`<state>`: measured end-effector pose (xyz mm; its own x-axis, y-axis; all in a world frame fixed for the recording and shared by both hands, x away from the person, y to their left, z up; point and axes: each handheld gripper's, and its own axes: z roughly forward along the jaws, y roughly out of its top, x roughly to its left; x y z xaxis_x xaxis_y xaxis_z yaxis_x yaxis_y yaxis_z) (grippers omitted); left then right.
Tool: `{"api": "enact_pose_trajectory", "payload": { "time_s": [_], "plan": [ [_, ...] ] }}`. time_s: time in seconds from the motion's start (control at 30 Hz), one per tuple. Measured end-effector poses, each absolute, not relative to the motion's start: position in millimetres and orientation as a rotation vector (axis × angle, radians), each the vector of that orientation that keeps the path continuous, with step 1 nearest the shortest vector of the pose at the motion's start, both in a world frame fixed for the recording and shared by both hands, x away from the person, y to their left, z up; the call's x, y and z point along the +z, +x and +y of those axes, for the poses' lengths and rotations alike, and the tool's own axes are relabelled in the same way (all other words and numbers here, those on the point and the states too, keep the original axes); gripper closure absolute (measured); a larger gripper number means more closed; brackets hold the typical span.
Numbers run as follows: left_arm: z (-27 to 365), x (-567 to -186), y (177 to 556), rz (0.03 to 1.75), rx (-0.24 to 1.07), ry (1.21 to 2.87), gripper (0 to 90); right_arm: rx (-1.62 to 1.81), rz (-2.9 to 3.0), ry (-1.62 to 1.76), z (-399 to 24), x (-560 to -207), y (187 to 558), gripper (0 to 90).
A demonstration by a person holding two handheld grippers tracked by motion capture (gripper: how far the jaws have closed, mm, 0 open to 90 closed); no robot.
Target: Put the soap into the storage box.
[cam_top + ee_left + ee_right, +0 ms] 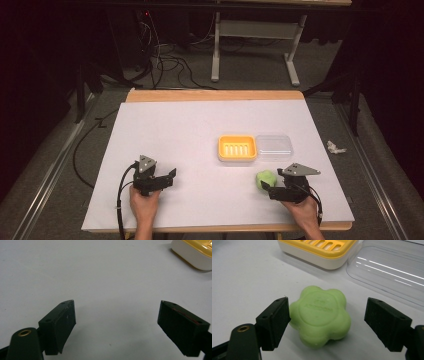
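A green flower-shaped soap point(321, 315) lies flat on the white table, seen at the front right point(266, 179) in the high view. My right gripper point(325, 322) is open with its jaws on either side of the soap, the left jaw almost touching it. That gripper point(267, 189) sits just in front of the soap. A yellow soap dish point(237, 148) on a white base stands behind the soap, and shows again point(318, 250) ahead of the right jaws. My left gripper point(116, 322) is open over bare table at the front left point(172, 176).
A clear plastic lid point(273, 146) lies right of the dish, touching it, and shows again point(392, 270). The dish's corner point(195, 253) appears far right of the left jaws. Crumpled paper point(335, 147) lies off the table's right edge. Cables and a desk frame point(255, 45) are on the floor behind.
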<state>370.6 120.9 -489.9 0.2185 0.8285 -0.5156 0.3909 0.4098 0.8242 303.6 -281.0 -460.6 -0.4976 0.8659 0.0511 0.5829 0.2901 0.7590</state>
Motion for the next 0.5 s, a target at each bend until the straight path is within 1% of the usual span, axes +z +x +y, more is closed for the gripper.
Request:
{"api": "enact_pose_trajectory", "payload": {
  "time_s": [0.4, 0.43, 0.5],
  "plan": [
    [121, -490, 370, 1.389, 0.432, 1.187, 15.4, 0.938, 2.298, 1.278, -262, -472, 315, 21.8],
    [121, -490, 370, 1.390, 0.432, 1.187, 15.4, 0.914, 2.295, 1.270, -260, -474, 315, 25.4],
    [121, -490, 371, 1.389, 0.432, 1.187, 15.3, 0.911, 2.286, 1.274, -261, -474, 315, 26.8]
  ]
}}
